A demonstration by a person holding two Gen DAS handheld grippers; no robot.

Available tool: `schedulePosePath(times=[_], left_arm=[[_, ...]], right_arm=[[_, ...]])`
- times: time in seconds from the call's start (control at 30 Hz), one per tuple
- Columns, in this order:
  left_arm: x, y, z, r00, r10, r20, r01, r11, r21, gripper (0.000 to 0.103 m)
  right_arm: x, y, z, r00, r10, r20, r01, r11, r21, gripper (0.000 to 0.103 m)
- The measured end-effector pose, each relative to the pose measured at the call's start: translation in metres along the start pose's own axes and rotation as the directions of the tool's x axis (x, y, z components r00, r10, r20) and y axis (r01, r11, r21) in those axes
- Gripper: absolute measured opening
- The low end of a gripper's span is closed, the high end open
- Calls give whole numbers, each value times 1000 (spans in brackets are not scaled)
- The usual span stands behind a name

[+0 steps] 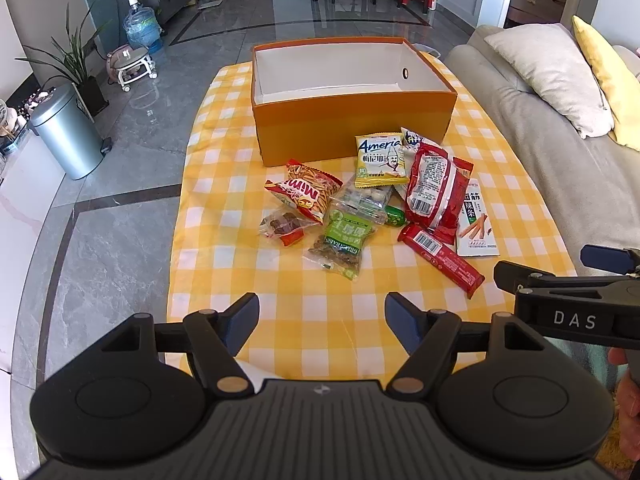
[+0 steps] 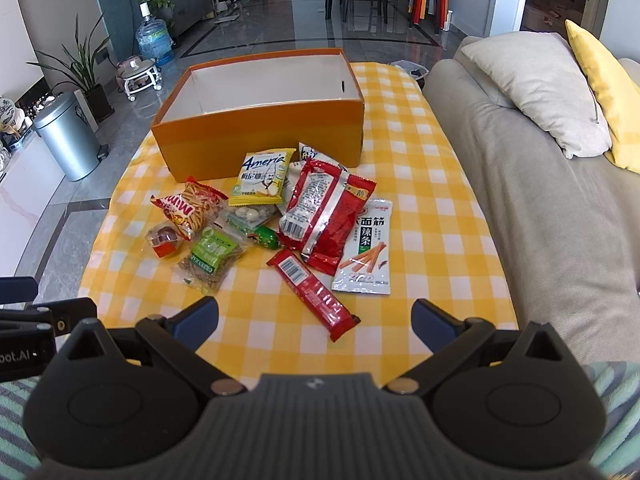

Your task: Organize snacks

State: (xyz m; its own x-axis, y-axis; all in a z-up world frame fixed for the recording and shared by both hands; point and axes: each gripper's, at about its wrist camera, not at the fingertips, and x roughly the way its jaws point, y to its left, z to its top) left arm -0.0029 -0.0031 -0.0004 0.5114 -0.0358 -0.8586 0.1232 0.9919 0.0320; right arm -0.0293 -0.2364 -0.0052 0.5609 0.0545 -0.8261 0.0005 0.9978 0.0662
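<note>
I see a heap of snack packets on the yellow checked cloth (image 1: 224,184), just in front of an orange box (image 1: 352,120) whose white inside holds nothing. The heap has a yellow packet (image 1: 380,158) nearest the box, a striped red bag of sticks (image 1: 306,192) to the left, a green raisin pouch (image 1: 344,240), a large red bag (image 1: 434,192), a white packet (image 1: 476,220) and a long red bar (image 1: 442,258) lying closest to me. My left gripper (image 1: 322,328) hovers above the near end of the cloth, jaws spread wide, nothing between them. My right gripper (image 2: 316,322) is likewise wide apart and bare, with the end of the red bar just ahead of its fingers.
</note>
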Motion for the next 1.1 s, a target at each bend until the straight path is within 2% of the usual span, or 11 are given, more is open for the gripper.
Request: schedulePosePath(times=[0.5, 0.7, 1.1], left_arm=[[-3, 0, 0, 999, 30, 24, -30, 999, 21, 84], [-3, 0, -1, 1000, 2, 15, -2, 1000, 27, 84], [-2, 4, -1, 1000, 5, -3, -5, 1000, 8, 84]], right_arm=[[1, 2, 0, 1000, 0, 1, 0, 1000, 0, 99], [1, 5, -1, 1000, 0, -1, 0, 1000, -3, 99], [3, 4, 2, 1000, 2, -3, -2, 1000, -7, 99]])
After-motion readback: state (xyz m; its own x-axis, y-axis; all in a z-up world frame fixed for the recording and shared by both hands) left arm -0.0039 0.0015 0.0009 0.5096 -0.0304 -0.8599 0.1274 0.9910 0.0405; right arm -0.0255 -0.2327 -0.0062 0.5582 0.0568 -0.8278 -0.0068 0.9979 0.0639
